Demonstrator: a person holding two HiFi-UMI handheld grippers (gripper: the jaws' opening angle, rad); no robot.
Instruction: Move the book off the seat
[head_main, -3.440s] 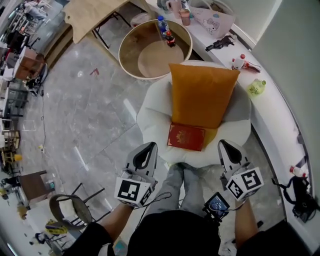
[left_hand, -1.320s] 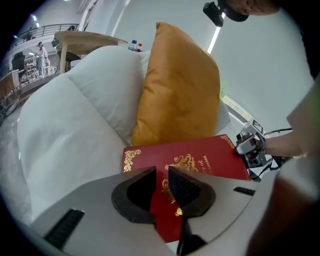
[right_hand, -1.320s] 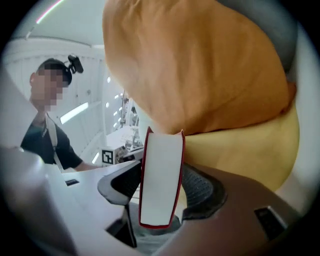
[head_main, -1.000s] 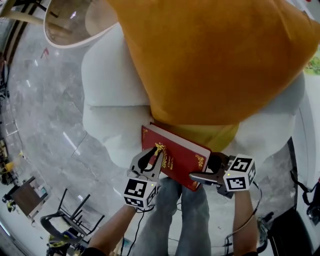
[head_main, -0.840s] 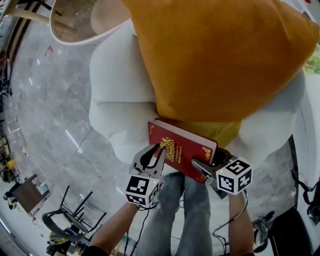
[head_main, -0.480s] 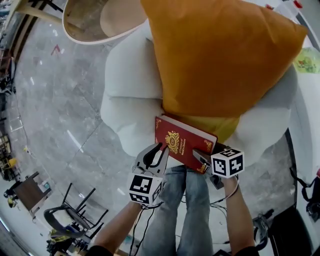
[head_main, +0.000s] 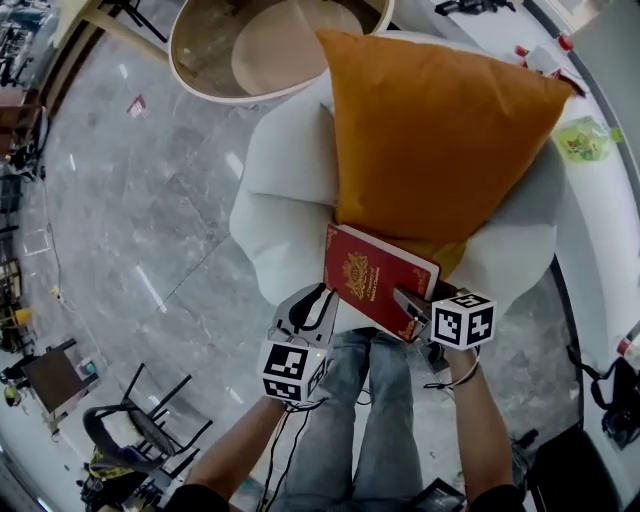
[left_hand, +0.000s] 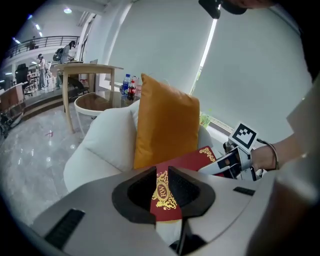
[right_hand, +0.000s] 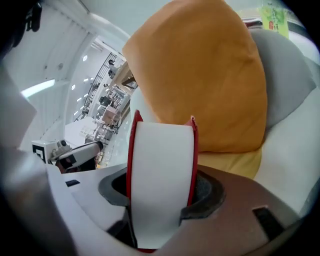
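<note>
A red book (head_main: 375, 280) with a gold emblem lies tilted at the front of the white seat (head_main: 280, 200), below an orange cushion (head_main: 440, 140). My right gripper (head_main: 405, 300) is at the book's near right corner. In the right gripper view the book (right_hand: 160, 175) stands edge-on, its white page block between the jaws. The jaws are closing and the pads (right_hand: 200, 187) meet both covers. My left gripper (head_main: 322, 293) rests at the book's near left corner with its tips together. Past the left gripper (left_hand: 159, 175) the book's cover (left_hand: 192, 160) shows, with nothing between the jaws.
A round wooden table (head_main: 200, 60) stands behind the seat, with bottles (left_hand: 129, 86) on it. A white ledge runs along the right, and a green packet (head_main: 585, 138) lies on it. The person's legs (head_main: 370, 400) are right in front of the seat. A black chair frame (head_main: 140, 420) stands at lower left.
The head view has pulled back, so the seat and cushion look smaller. My right gripper has settled over the book's near right corner. The left gripper has stayed at the left corner.
</note>
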